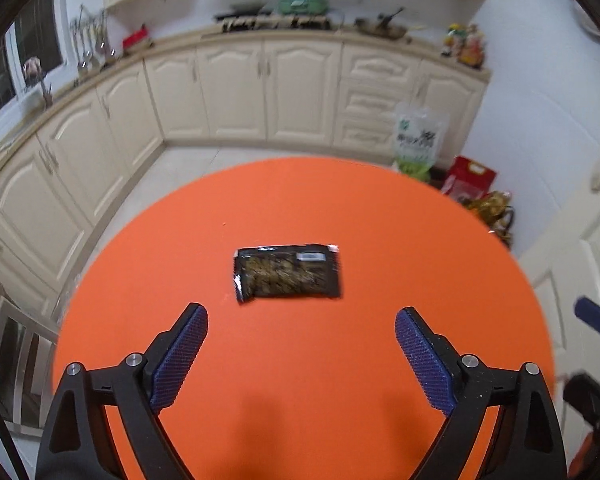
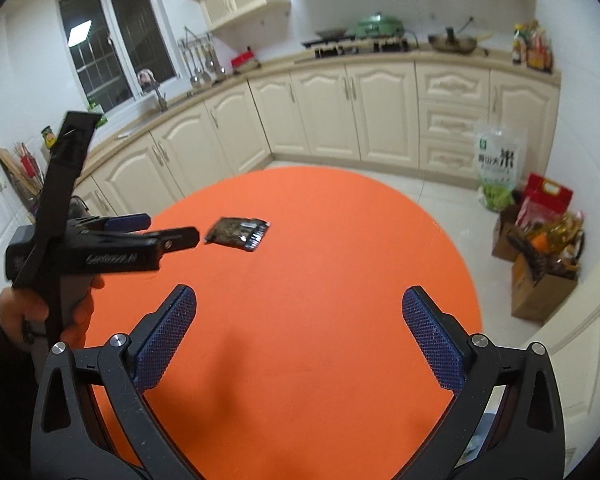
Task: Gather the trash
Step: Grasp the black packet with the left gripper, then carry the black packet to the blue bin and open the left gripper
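A dark snack wrapper (image 1: 287,273) is seen lying flat on the round orange worktop (image 1: 420,240), roughly at its middle and well clear of the rim. In the left wrist view it sits just ahead of the left gripper (image 1: 301,322), centred between the two blue pads (image 1: 180,360), which are spread wide with nothing between them. The right gripper (image 2: 300,302) is likewise held wide and empty over the near part of the worktop, with the wrapper well ahead of it and to its left; from that view the left gripper's tips are seen close beside the wrapper's near end, apart from it.

The wrapper is judged to be very light, thin and limp: a glossy film packet, with silvery torn or crimped edges showing at its left end and upper right corner. Whether anything is left inside cannot be told, though a mottled brown pattern shows on its face. Being flat against a smooth surface, it is expected to be hard to pinch from above and likely to slide or skate away if pushed sideways. The film is also taken to be slippery, though the textured pads should help.

A hold is best taken across the shorter width, or at the crinkled left end, where the film appears slightly lifted from the worktop. A low, angled approach is suggested, so that one pad can be slipped under an edge before closing. No fragility is expected; crushing would do no harm
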### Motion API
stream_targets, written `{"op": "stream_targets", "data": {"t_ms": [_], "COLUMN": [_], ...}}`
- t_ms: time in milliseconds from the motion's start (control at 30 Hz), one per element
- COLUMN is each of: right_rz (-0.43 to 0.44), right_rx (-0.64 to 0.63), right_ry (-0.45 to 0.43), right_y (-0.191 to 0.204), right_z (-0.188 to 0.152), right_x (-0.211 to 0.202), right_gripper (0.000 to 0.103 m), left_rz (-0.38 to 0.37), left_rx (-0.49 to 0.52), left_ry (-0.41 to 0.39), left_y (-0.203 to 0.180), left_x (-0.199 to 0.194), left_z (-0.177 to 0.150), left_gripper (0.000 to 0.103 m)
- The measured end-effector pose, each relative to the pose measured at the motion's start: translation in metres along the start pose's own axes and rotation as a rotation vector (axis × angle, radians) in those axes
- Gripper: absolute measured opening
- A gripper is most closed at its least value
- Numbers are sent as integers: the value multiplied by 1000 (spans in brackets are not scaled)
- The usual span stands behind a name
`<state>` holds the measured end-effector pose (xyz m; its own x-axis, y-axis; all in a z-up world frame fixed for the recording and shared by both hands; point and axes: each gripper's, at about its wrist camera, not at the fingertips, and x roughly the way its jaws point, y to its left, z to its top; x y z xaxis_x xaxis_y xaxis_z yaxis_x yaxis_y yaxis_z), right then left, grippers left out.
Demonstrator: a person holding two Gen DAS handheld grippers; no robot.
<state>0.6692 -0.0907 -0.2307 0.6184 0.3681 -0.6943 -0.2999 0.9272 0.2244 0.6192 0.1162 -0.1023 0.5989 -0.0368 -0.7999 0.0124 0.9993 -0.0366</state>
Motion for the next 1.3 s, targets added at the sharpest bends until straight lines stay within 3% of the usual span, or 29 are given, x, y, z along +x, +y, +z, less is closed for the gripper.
{"op": "stream_targets", "data": {"t_ms": [167,333,433,567,633,767,867,1133,1300], "right_rz": [16,23,26,30,32,36,31,33,14], "right_rx": [15,4,-4,-3,-2,0,-2,35,42], "right_ry": [40,60,65,66,68,69,72,73,53], "right_y": [-22,-28,-28,-29,-28,-29,-30,-45,-56], "right_z": [3,9,11,12,13,10,3,-21,-47], "right_x": [35,54,61,62,62,59,51,21,-12], "right_gripper": [103,103,103,103,103,103,103,103,103], "left_rz": [-29,6,23,26,19,11,-26,-71,-106], "left_rx": [-38,-27,-28,-6,3,23,13,10,58], "left_ry": [54,106,108,74,67,54,57,82,39], "left_y": [0,3,2,-8,-11,-17,-14,-2,-20], "left_x": [48,88,107,107,106,101,89,63,11], "left_z": [26,55,75,75,72,54,40,22,-6], "left_gripper": [90,90,90,87,76,63,19,17,17]}}
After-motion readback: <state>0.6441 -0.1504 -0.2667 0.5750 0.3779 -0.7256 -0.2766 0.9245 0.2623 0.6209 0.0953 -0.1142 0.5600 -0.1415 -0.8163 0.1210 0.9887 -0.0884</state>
